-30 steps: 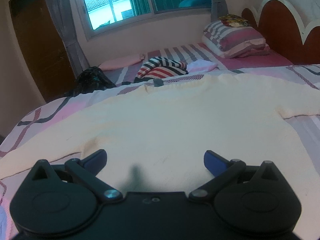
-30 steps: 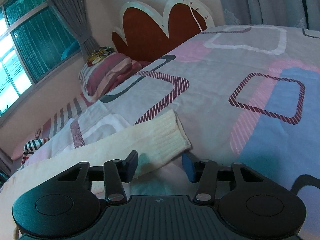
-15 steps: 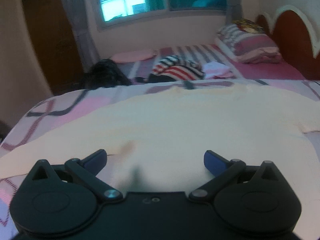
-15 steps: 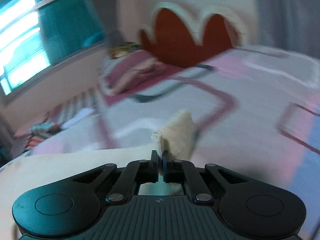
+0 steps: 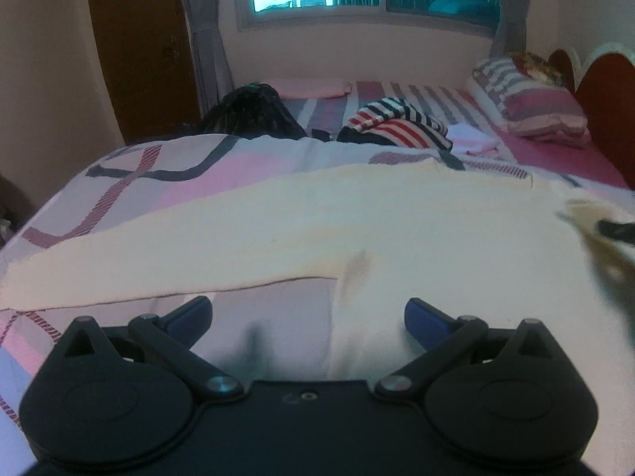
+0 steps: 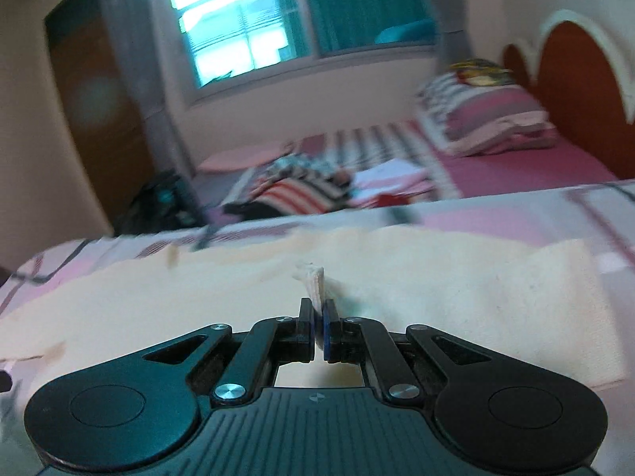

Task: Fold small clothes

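A cream knitted sweater (image 5: pixel 357 234) lies spread flat on the patterned bedspread (image 5: pixel 158 174). My left gripper (image 5: pixel 308 313) is open and empty, low over the sweater's near hem where its left sleeve (image 5: pixel 119 273) branches off. My right gripper (image 6: pixel 318 327) is shut on the cuff of the sweater's right sleeve (image 6: pixel 313 281) and holds it lifted over the sweater's body (image 6: pixel 198 301). The lifted cuff and the right gripper's tip also show at the right edge of the left wrist view (image 5: pixel 595 222).
A striped red, white and black garment (image 5: pixel 397 123) and a dark garment (image 5: pixel 254 115) lie beyond the sweater. Folded pale clothes (image 5: pixel 472 139) lie beside them. Striped pillows (image 5: pixel 532 103) rest against the red headboard (image 5: pixel 607 95). A window and a wooden door stand behind.
My right gripper, shut on the sleeve cuff, has carried it left over the sweater's body. My left gripper has shifted left along the near hem, still open.
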A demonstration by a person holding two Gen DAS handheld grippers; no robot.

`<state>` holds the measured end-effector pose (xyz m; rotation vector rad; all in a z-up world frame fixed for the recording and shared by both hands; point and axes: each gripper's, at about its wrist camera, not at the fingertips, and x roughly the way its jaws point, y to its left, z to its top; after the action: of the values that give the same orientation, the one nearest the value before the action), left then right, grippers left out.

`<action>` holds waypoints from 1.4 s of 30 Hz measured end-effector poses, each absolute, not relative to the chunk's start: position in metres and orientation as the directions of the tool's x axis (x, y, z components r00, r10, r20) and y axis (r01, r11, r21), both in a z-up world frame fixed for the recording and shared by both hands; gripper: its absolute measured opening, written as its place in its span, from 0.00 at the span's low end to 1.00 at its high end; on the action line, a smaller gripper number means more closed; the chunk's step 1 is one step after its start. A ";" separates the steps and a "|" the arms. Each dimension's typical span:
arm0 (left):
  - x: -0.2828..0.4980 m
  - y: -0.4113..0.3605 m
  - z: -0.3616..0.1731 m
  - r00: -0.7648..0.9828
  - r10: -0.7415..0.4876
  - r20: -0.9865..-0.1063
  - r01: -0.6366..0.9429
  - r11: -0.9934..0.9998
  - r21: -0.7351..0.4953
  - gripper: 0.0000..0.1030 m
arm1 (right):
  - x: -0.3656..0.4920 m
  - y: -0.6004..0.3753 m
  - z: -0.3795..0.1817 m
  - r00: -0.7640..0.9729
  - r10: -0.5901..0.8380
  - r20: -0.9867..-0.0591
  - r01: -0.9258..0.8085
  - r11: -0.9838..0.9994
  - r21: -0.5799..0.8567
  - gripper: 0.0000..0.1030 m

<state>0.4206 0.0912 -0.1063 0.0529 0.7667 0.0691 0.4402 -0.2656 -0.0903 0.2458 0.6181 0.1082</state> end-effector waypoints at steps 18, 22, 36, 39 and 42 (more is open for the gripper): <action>0.477 0.034 -0.125 0.690 -0.168 -0.704 0.137 0.985 -0.101 0.81 | 0.450 -0.220 -0.120 0.810 0.169 -0.561 -0.021 0.966 0.260 0.20; 0.509 -0.006 -0.146 0.619 -0.290 -0.730 0.199 0.957 -0.211 0.54 | 0.446 -0.260 -0.118 0.812 0.109 -0.574 0.061 0.961 0.269 0.20; 0.528 0.017 -0.139 0.731 -0.186 -0.656 0.134 0.982 -0.130 0.00 | 0.406 -0.317 -0.100 0.828 -0.001 -0.560 0.196 0.937 0.288 0.20; 0.525 0.051 -0.132 0.745 -0.143 -0.651 0.081 0.989 -0.125 0.00 | 0.403 -0.311 -0.099 0.833 0.010 -0.553 0.185 0.937 0.296 0.20; 0.521 0.073 -0.129 0.752 -0.114 -0.649 0.044 0.991 -0.123 0.00 | 0.401 -0.304 -0.099 0.834 0.018 -0.552 0.181 0.936 0.302 0.20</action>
<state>0.5214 0.0733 -0.1287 -0.1020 0.7146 -0.0865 0.4006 -0.3040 -0.0993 0.3542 0.5818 -0.0883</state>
